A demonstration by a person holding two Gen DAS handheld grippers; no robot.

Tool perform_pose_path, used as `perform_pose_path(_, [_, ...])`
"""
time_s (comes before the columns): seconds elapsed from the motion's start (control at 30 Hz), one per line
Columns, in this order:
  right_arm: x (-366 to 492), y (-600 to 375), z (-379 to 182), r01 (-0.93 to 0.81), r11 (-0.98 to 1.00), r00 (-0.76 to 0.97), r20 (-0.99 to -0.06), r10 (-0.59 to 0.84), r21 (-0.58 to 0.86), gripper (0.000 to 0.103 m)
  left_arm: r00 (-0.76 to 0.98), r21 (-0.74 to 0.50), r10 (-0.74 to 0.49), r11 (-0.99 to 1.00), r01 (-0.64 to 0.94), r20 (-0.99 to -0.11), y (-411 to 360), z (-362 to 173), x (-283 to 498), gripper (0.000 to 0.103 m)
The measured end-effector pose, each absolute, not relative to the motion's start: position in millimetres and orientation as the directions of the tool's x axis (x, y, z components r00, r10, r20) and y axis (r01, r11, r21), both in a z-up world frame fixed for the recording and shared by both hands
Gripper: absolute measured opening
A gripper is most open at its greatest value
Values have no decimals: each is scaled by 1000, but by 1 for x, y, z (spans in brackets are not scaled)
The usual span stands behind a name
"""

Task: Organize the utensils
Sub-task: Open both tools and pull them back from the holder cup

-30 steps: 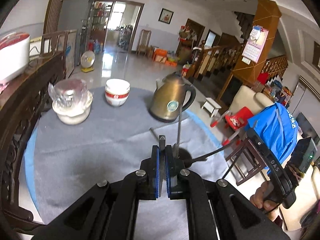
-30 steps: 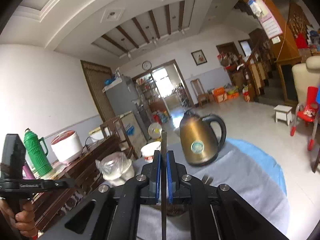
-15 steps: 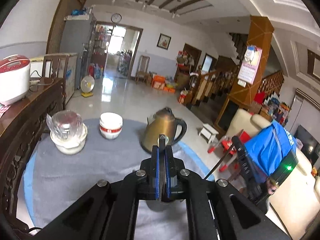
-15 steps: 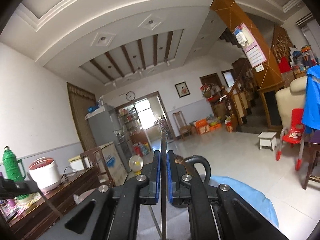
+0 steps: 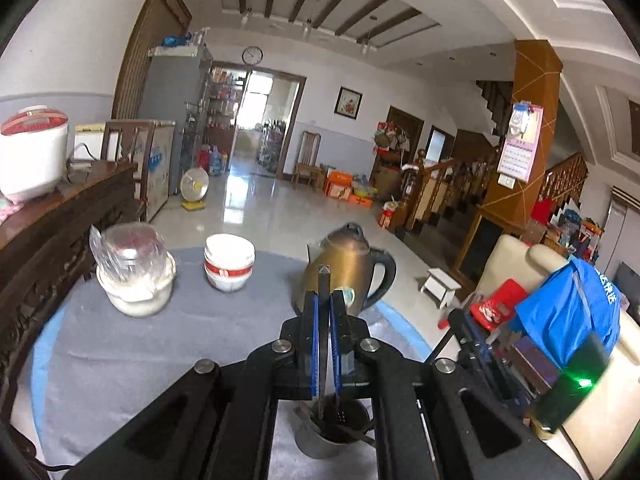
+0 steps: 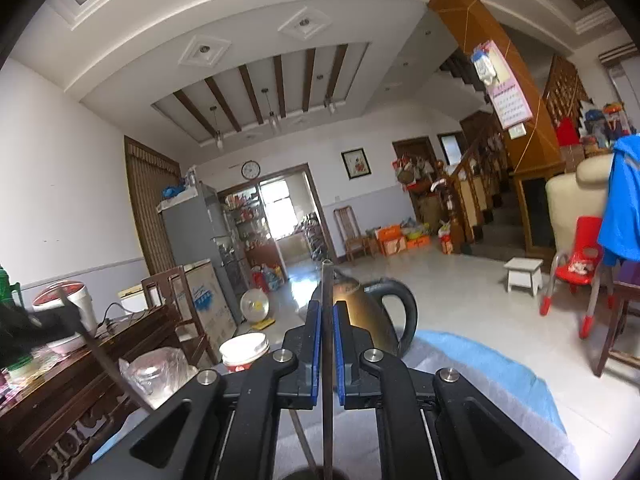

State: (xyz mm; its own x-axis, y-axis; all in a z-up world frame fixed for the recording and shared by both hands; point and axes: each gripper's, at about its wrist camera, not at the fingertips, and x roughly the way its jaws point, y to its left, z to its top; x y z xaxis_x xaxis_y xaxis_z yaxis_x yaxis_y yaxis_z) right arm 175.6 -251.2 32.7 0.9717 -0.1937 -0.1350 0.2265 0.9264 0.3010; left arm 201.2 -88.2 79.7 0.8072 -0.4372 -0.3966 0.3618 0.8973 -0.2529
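My left gripper is shut on a dark flat utensil handle that stands upright between the blue pads. Its lower end reaches down into a metal cup on the grey cloth, just under the jaws, and other utensils lean in that cup. My right gripper is shut on a thin metal utensil that also stands upright and runs down out of the frame's bottom. In the left wrist view the right gripper hangs close by on the right. The left gripper shows blurred at the far left of the right wrist view.
On the round table's grey cloth stand a bronze kettle, stacked white bowls and a plastic-wrapped jar in a bowl. A dark wooden sideboard with a rice cooker flanks the left. A chair with a blue jacket stands at the right.
Both views have swung upward and show more ceiling. The cup has passed from beyond my left fingertips to under the jaws. Both grippers stay shut on their utensils.
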Motion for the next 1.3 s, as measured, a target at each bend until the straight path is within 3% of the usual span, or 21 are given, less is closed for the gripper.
perform_pose_path(0.33, [163,-261,17,187,917,968,-227,-110,353,7,737,-232,-467,884,406,-489,-92,52,200,8])
perform_pose_path(0.4, [159,-262,16,165,918,965,-250,-76,361,8,746,-212,-458,888,408,-484,-85,56,192,15])
perform_pose_path(0.47, [155,-264,15,157,916,961,-272,-56,368,8,759,-187,-445,894,408,-475,-79,60,184,41])
perform_pose_path(0.53, [151,-267,14,153,910,956,-291,-37,386,10,782,-161,-425,903,398,-456,-70,64,174,54])
perform_pose_path(0.63, [142,-269,11,146,900,956,-293,-22,410,22,800,-95,-383,918,384,-462,-61,65,160,71])
perform_pose_path(0.67, [139,-269,12,142,896,957,-290,-16,421,36,799,-78,-368,922,379,-476,-59,64,158,76])
perform_pose_path(0.7, [135,-269,13,137,891,959,-282,-11,434,62,796,-54,-342,929,366,-499,-56,60,154,77])
perform_pose_path(0.73, [128,-269,13,129,884,966,-258,-9,449,72,794,-38,-325,933,358,-513,-54,56,152,77])
perform_pose_path(0.77, [123,-268,14,129,884,970,-244,-18,449,74,793,-28,-314,936,352,-523,-53,54,150,77])
perform_pose_path(0.97, [101,-254,24,143,910,973,-221,-59,388,74,791,53,-203,957,284,-577,-39,35,138,79])
perform_pose_path(1.07, [93,-245,28,143,921,974,-219,-65,361,74,804,81,-157,966,246,-573,-33,33,133,89])
perform_pose_path(1.3, [75,-225,31,124,944,973,-225,-54,306,74,824,110,-90,977,181,-559,-24,34,127,92])
